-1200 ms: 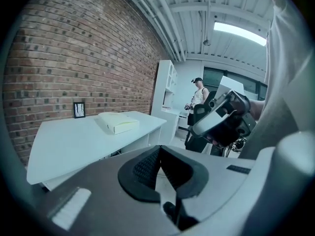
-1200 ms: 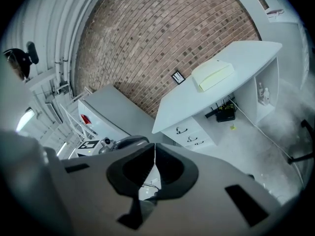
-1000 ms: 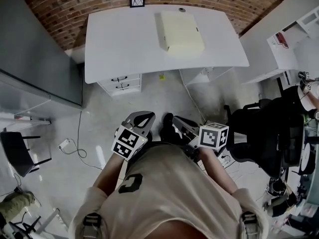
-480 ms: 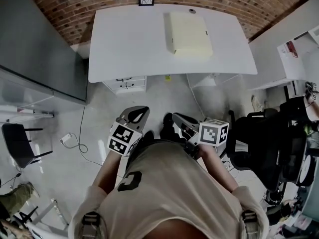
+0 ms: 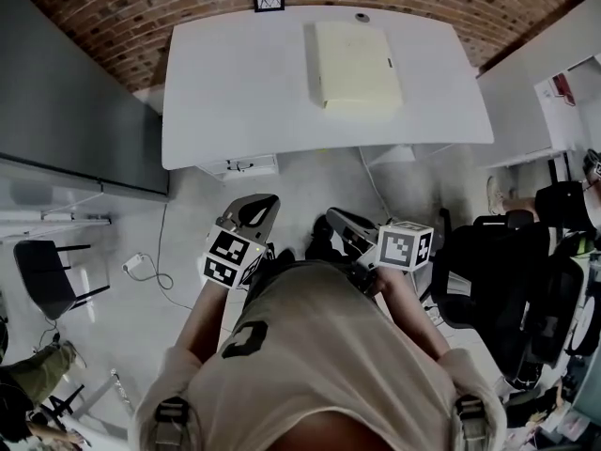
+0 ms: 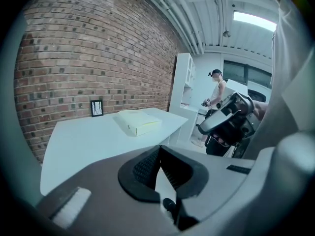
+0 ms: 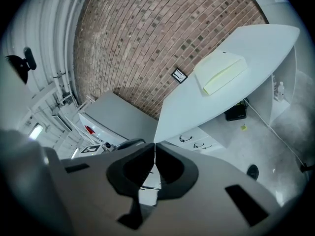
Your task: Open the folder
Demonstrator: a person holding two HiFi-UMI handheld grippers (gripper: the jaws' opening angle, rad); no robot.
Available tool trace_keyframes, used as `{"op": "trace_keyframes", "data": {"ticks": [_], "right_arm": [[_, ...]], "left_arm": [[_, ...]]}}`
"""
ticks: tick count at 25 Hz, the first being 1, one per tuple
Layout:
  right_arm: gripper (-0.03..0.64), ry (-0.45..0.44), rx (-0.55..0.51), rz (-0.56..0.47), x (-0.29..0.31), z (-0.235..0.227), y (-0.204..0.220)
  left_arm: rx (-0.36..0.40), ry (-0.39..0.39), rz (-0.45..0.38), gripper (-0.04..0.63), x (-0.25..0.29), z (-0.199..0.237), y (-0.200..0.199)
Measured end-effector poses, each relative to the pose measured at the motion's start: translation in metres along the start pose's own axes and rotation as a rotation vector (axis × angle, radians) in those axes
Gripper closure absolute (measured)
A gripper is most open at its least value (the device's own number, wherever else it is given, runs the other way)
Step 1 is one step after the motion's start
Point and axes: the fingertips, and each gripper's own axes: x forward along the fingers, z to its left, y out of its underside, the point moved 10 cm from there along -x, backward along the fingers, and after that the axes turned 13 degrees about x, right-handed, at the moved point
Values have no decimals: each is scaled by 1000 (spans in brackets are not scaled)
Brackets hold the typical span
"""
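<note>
1. Head view: above the person, steeply down; table (image 5: 244, 92) well ahead, far edge at brick wall (image 5: 141, 7).
2. Left gripper view: low, facing the table's near edge, distant.
3. Right gripper view: rolled sideways, distant; all share table, folder (image 5: 355, 67), wall.

L gripper (image 6: 159, 150) jaws together, closed folder (image 6: 138, 122) on white table (image 6: 83, 141), brick wall (image 6: 98, 48)

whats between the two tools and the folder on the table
In the head view, only grey floor with a thin cable, then the bare near part of the table, separate the left tool and right tool from the folder.
</note>
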Motion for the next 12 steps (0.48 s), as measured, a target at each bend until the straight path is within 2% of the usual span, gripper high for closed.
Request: {"op": "trace_keyframes", "data": {"ticks": [8, 12], "right_arm": [[611, -55, 70, -24, -10, -26, -47], [611, -108, 175, -43, -18, -45, -73]], "left_arm": [[32, 22, 30, 592, 46, 0, -37], [47, 11, 51, 592, 71, 2, -58]]}}
